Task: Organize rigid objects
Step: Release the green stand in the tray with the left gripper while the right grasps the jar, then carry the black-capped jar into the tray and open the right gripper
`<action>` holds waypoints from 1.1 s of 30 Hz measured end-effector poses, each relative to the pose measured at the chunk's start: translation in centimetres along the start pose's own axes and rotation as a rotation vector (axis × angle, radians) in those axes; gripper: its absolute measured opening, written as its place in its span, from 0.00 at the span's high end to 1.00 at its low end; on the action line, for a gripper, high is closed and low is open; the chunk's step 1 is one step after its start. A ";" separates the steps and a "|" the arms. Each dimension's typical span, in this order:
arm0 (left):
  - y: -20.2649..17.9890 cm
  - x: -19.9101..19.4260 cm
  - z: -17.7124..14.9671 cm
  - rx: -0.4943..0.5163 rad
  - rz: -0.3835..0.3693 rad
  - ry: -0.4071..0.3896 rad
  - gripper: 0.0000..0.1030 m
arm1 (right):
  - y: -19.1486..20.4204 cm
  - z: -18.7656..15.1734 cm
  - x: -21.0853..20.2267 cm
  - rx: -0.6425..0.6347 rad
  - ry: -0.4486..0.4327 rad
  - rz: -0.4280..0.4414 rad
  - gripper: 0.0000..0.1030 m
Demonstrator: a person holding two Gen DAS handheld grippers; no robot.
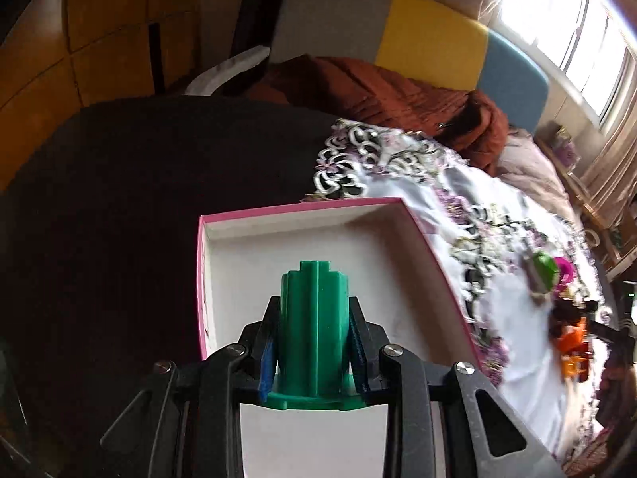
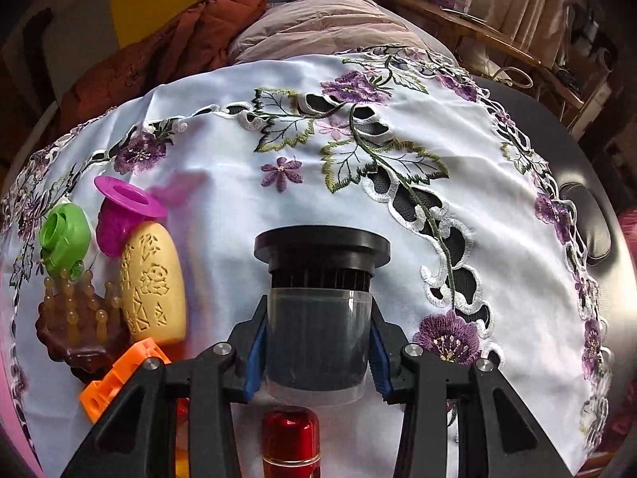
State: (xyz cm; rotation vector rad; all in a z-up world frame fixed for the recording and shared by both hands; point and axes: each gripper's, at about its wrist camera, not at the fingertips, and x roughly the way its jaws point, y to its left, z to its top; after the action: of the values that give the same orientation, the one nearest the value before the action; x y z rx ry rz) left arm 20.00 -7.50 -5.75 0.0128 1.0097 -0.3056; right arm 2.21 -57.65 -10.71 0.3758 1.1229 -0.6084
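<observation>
Green ribbed plastic piece (image 1: 312, 330) is clamped in the left gripper (image 1: 312, 342), blue pads pressed on both flanks; its long axis runs straight out along the fingers, flanged base toward the camera. It is held over the open pink-edged white box (image 1: 306, 235), which appears empty. The box floor lies directly beyond the piece, so the drop is judged to need only a lowering and release, no sideways correction.

Right gripper (image 2: 316, 338) is seen closed narrow on a clear-walled dark cylinder with a black flanged cap (image 2: 320, 298); pads are on the clear body, cap pointing away from the camera, axis again along the fingers. Whether it is lifted clear of the embroidered tablecloth (image 2: 247, 147) cannot be told.

A red capped vial (image 2: 290, 438) lies just below the right gripper, nearest the camera. Unsorted items are clustered at the cloth's left edge in the right wrist view: green ring piece (image 2: 65, 241), magenta flanged piece (image 2: 125, 215), cream carved ovoid (image 2: 153, 283), amber pegged holder (image 2: 79, 318), orange block (image 2: 119, 374), all close or touching.

The box lies left of that cluster, nearer the left hand. The right hand's load is judged to need a carry across the cloth toward the box.
</observation>
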 end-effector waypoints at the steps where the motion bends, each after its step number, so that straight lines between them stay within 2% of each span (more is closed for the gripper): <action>1: 0.2 0.8 0.3 0.001 0.031 0.008 0.71 | 0.1 0.0 0.0 -0.007 -0.003 -0.003 0.58; 4: 0.6 2.3 0.6 0.014 0.072 0.020 0.71 | 0.2 0.0 0.0 -0.023 -0.011 -0.010 0.58; 8: 0.9 1.7 0.4 0.014 0.087 -0.005 0.52 | 0.4 0.0 0.0 -0.045 -0.021 -0.020 0.58; 13: 1.0 -1.5 -0.8 -0.009 0.101 -0.055 0.51 | 0.5 0.0 0.0 -0.052 -0.024 -0.029 0.58; 22: 0.3 -8.9 -5.0 -0.038 0.099 -0.161 0.51 | 0.9 -0.2 -0.1 -0.074 -0.040 -0.050 0.58; 33: 0.3 -12.2 -8.7 -0.040 0.120 -0.176 0.51 | 1.1 -0.3 -0.8 -0.086 -0.076 -0.094 0.58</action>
State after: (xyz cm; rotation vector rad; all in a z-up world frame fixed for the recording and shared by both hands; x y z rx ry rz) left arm 6.82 -2.92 -0.26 0.0103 0.8359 -0.1736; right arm 2.48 -56.40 -10.10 0.2247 1.0949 -0.6493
